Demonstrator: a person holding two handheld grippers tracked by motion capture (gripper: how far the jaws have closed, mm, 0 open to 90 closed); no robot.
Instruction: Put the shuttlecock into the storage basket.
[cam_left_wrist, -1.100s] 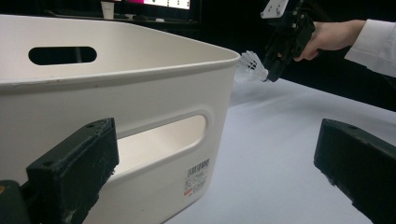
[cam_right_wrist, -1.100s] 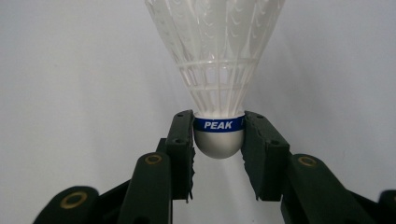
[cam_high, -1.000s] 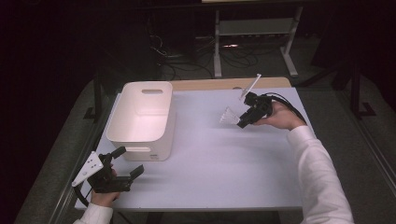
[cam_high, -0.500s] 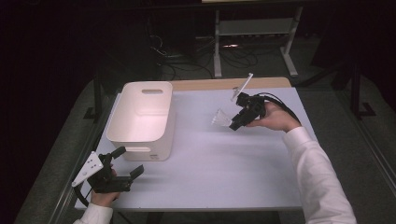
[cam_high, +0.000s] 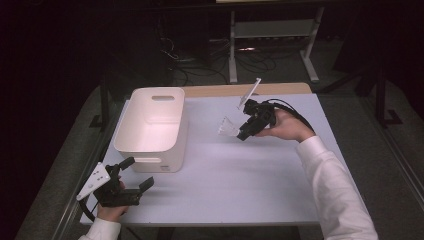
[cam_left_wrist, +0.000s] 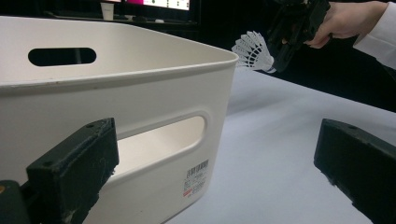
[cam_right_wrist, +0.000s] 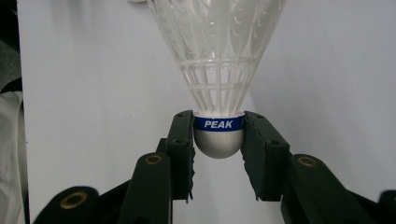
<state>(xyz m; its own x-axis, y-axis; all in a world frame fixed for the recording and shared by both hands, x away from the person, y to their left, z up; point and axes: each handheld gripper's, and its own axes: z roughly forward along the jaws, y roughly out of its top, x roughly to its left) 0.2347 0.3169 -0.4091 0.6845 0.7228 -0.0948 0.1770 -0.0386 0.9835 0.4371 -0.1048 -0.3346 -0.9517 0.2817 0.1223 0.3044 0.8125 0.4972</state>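
The right gripper (cam_high: 245, 131) holds a white plastic shuttlecock with a rounded white cork and a blue band (cam_right_wrist: 219, 123), and its jaws are closed on the cork from both sides, just at the band where the word "PEAK" is printed. I think this place is chosen because the cork is the only firm part; the thin ribbed skirt above would bend or slip if it was squeezed. In the high view the shuttlecock (cam_high: 228, 127) is in the air above the white bench (cam_high: 260, 180), to the right of the white rectangular plastic bin with oval handle holes (cam_high: 152, 127) and apart from it, with the skirt pointing toward the bin. The bin stands upright on the left part of the bench with its open top free, so it looks like the place where the shuttlecock should go, though this is only my judgement. The left gripper (cam_high: 131, 182) is low at the near left corner of the bench, near the short wall of the bin (cam_left_wrist: 154, 140) but not touching it; its jaws stand wide open and hold nothing. It seems to wait there out of the way, perhaps ready to steady the bin, which is light and could slide. From this gripper's own camera, the shuttlecock (cam_left_wrist: 253, 51) appears beyond and above the rim of the bin.
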